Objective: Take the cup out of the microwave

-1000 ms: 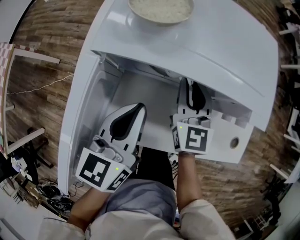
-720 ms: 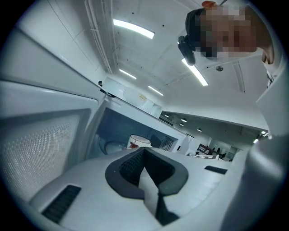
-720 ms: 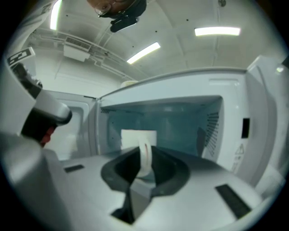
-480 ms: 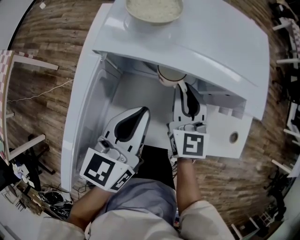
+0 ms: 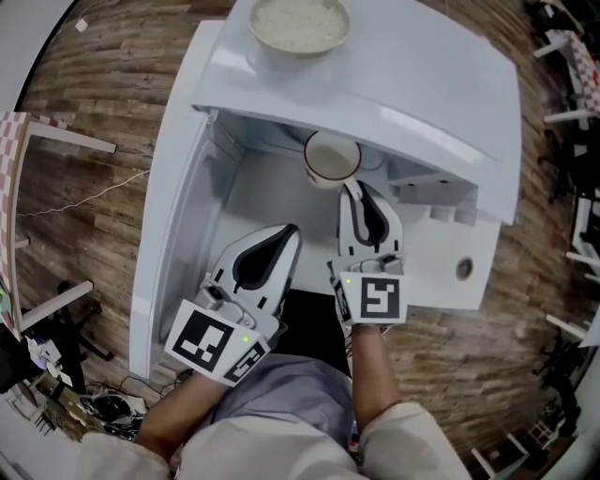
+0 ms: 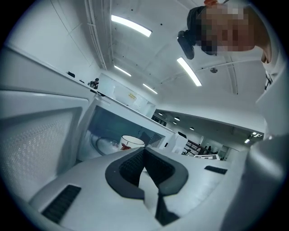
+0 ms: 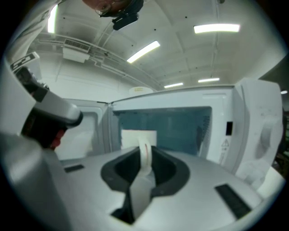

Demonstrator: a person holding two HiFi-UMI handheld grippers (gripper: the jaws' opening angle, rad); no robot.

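The white microwave (image 5: 441,103) is standing with its door (image 5: 164,253) swung wide open to the left. A bowl of rice (image 5: 298,26) is sitting on its top, touched by nothing.

The cup (image 5: 332,157) is showing in the head view right at the mouth of the oven, with its open top just below the front edge of the roof. Whether its base is resting on the oven floor or hanging clear of it, I cannot tell.

The right gripper (image 5: 354,187) is clamping the cup by its handle (image 7: 145,155). In the right gripper view the white loop is standing pinched between the two jaws, with the cup body just ahead of them. The left gripper (image 5: 286,232) is hanging beside it in front of the open door, with its jaws together and nothing between them.

As I judge it, the grasp is done and the cup is roughly at the threshold. Bringing it fully clear of the opening and setting it down somewhere is left.
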